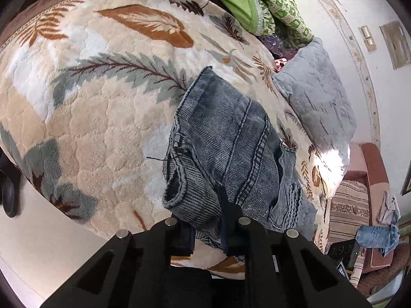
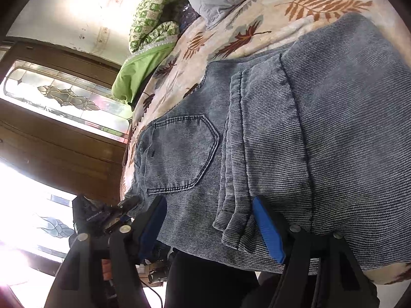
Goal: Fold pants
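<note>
Grey-blue denim pants (image 1: 226,138) lie folded on a leaf-patterned blanket (image 1: 97,118). In the left wrist view my left gripper (image 1: 208,228) is at the near end of the pants, its fingers closed on a fold of denim. In the right wrist view the pants (image 2: 295,133) fill the frame, back pocket (image 2: 179,154) showing, with folded leg layers on top. My right gripper (image 2: 210,228) is open, its blue-padded fingers (image 2: 268,231) spread on either side of the near edge of the folded layers, not clamping them.
A grey quilted pillow (image 1: 316,92) and a green cloth pile (image 1: 244,2) lie at the far side of the bed. A sofa with more clothes (image 1: 377,220) stands at right. A wooden cabinet with patterned glass (image 2: 64,97) stands beyond the bed.
</note>
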Demonstrator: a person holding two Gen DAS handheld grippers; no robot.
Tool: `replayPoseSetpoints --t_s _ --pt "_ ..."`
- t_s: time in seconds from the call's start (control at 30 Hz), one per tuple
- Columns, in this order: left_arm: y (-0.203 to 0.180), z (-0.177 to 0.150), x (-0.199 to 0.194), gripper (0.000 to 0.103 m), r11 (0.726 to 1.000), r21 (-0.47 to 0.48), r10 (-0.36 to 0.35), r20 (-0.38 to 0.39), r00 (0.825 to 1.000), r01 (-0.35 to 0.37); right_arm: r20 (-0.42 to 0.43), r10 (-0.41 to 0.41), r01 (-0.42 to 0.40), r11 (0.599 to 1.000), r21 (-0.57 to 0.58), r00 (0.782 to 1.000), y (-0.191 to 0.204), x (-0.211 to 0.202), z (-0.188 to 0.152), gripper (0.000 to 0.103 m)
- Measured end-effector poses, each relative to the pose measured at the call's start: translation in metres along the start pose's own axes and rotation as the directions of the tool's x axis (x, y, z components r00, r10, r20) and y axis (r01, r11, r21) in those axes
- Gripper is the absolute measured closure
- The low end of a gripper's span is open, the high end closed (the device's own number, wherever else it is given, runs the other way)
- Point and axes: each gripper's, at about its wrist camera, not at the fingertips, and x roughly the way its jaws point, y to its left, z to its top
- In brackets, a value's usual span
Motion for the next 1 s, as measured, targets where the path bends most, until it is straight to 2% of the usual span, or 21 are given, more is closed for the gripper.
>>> replayPoseSetpoints --t_s 0.23,0.5,0.67,0.83,0.97,1.0 --pt "-0.048 -0.001 -0.030 0.090 0.989 0.148 -0.008 0.063 0.998 -0.001 0.000 0.026 -0.026 1.000 0.019 1.000 -0.006 -0.005 0.000 0.030" --pt "-0.118 -0.011 -0.052 0.090 0.948 0.317 -0.030 0.097 0.995 -0.002 0.012 0.069 -0.069 0.996 0.049 0.998 -0.012 -0.011 0.000 0.030" --pt "-0.155 -0.024 -0.055 0.090 0.919 0.395 -0.048 0.099 0.994 0.004 0.084 0.112 -0.119 0.990 0.080 0.990 -0.020 -0.025 -0.001 0.030" --pt "-0.191 -0.041 -0.051 0.090 0.882 0.472 -0.058 0.078 0.995 0.014 0.193 0.217 -0.238 0.967 0.093 0.957 -0.028 -0.044 -0.002 0.030" --pt "-0.223 -0.057 -0.043 0.090 0.848 0.529 -0.067 0.050 0.997 0.030 0.255 0.370 -0.393 0.918 0.046 0.893 -0.030 -0.063 -0.005 0.032" --pt "-0.232 -0.062 -0.040 0.090 0.837 0.546 -0.069 0.038 0.997 0.037 0.286 0.385 -0.407 0.913 0.018 0.877 -0.030 -0.071 -0.006 0.040"
